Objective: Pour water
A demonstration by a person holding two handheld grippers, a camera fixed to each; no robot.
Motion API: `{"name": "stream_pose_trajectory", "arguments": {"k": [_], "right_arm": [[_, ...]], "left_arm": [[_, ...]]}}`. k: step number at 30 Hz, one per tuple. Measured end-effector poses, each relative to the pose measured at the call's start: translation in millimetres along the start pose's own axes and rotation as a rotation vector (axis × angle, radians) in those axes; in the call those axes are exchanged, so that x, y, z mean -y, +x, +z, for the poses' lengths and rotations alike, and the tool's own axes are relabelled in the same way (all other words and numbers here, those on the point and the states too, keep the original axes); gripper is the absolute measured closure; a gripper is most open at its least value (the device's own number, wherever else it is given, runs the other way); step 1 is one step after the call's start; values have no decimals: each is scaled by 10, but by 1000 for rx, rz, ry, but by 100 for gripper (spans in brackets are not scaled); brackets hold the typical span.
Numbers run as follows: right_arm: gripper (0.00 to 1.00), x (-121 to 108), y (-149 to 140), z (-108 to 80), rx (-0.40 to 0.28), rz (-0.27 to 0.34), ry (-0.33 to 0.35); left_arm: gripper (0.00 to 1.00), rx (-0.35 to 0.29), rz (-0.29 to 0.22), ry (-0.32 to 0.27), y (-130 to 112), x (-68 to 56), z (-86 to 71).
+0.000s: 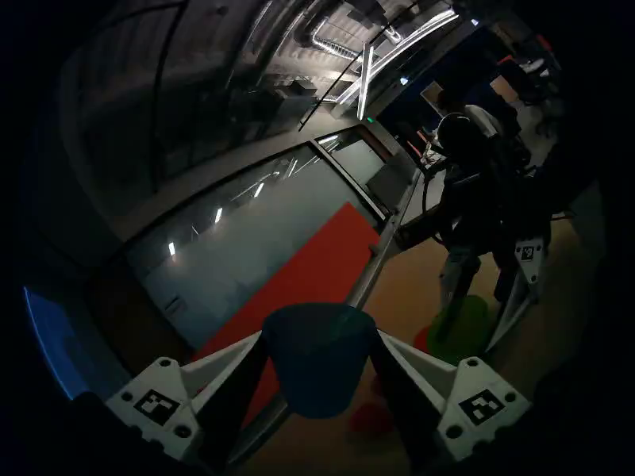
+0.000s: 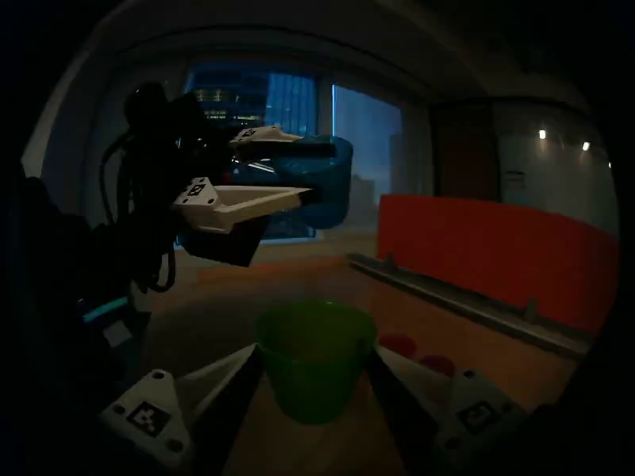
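Left gripper view showed the left gripper [image 1: 319,349] clenched on a blue cup [image 1: 317,381], rolled so that the cup tilted well off upright. The right gripper [image 2: 314,357] grasped a green cup [image 2: 316,377] upright, with the blue cup above it to the left and apart. The pouring step seemed in hand, though no stream could be made out. The next move called for bringing the blue rim over the green mouth. Below lay a wooden table [image 2: 484,361], with a red panel [image 2: 492,242] to the far right and windows [image 2: 365,147] beyond in a dim room.
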State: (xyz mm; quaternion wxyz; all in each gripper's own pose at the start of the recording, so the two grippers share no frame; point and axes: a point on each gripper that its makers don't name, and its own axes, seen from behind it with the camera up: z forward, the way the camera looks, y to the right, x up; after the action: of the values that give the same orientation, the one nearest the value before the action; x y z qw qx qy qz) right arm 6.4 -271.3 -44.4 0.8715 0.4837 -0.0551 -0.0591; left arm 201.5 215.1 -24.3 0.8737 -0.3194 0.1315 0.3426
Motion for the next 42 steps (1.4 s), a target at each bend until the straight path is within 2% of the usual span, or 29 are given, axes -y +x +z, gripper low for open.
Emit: {"name": "stream_pose_trajectory", "arguments": {"k": [9, 33, 42], "right_arm": [[1, 80, 14, 71, 0, -6, 24], [1, 224, 13, 194, -1, -12, 59], [1, 231, 12, 198, -6, -9, 61]], "left_arm": [[14, -4, 72, 8, 99, 17, 2], [14, -9, 221, 8, 269, 32, 4], [14, -7, 258, 11, 302, 36, 10]]}}
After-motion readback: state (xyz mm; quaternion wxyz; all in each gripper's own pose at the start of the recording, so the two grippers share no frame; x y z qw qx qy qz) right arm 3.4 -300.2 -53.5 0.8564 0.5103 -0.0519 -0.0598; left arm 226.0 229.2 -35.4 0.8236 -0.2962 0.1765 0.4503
